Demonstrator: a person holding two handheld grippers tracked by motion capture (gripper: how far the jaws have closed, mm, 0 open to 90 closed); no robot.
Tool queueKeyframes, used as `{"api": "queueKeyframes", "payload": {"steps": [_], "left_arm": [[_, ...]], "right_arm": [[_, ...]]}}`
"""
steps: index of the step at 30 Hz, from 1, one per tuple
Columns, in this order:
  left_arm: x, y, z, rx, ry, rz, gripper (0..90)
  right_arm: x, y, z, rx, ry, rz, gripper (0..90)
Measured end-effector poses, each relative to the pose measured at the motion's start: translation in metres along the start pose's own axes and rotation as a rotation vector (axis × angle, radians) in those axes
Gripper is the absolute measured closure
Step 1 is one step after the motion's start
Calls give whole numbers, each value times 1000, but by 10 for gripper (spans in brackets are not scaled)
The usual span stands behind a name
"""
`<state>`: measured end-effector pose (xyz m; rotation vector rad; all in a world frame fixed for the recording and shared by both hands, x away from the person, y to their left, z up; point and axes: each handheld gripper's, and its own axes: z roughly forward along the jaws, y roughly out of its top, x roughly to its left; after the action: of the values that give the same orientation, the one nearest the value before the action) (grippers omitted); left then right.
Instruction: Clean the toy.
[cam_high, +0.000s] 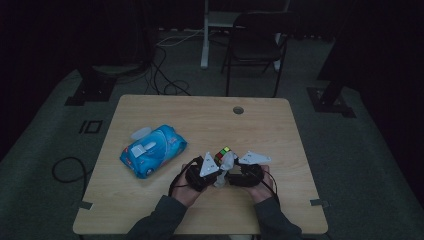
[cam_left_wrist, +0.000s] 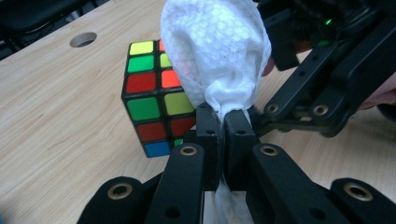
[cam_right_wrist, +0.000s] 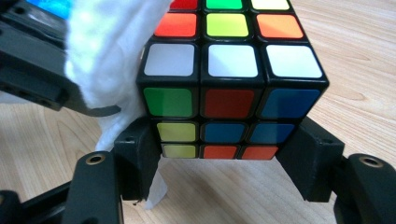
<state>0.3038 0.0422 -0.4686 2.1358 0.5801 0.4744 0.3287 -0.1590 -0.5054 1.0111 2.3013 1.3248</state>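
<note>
A scrambled puzzle cube (cam_right_wrist: 229, 84) sits low over the wooden table, gripped at its lower sides by my right gripper (cam_right_wrist: 224, 154), which is shut on it. My left gripper (cam_left_wrist: 226, 126) is shut on a white wet wipe (cam_left_wrist: 215, 51) that bulges up from its pads and presses against the cube's (cam_left_wrist: 149, 102) right side. In the right gripper view the wipe (cam_right_wrist: 107, 51) covers the cube's upper left corner. From above, both grippers meet near the table's front: left gripper (cam_high: 202, 172), right gripper (cam_high: 245, 172), cube (cam_high: 223, 152) between them.
A blue pack of wipes (cam_high: 152, 150) lies on the table's left half. A round cable hole (cam_high: 238, 110) is near the far edge. Behind the table (cam_high: 280, 130) stand a dark chair (cam_high: 255, 45) and loose floor cables.
</note>
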Motion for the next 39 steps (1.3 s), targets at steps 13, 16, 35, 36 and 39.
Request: {"api": "queueKeyframes", "payload": {"steps": [13, 16, 35, 36, 39], "left_arm": [[35, -7, -14, -30, 79, -94, 874], [40, -5, -17, -43, 80, -105, 875], [46, 19, -32, -138, 28, -120, 875], [45, 21, -31, -140, 22, -118, 875], [43, 25, -28, -140, 3, -110, 875]], "right_arm": [[3, 1, -8, -29, 37, -44, 350], [7, 1, -7, -22, 54, -70, 350], [31, -7, 14, 38, 132, -191, 350], [32, -7, 14, 38, 132, -197, 350], [34, -7, 15, 41, 135, -216, 350]]}}
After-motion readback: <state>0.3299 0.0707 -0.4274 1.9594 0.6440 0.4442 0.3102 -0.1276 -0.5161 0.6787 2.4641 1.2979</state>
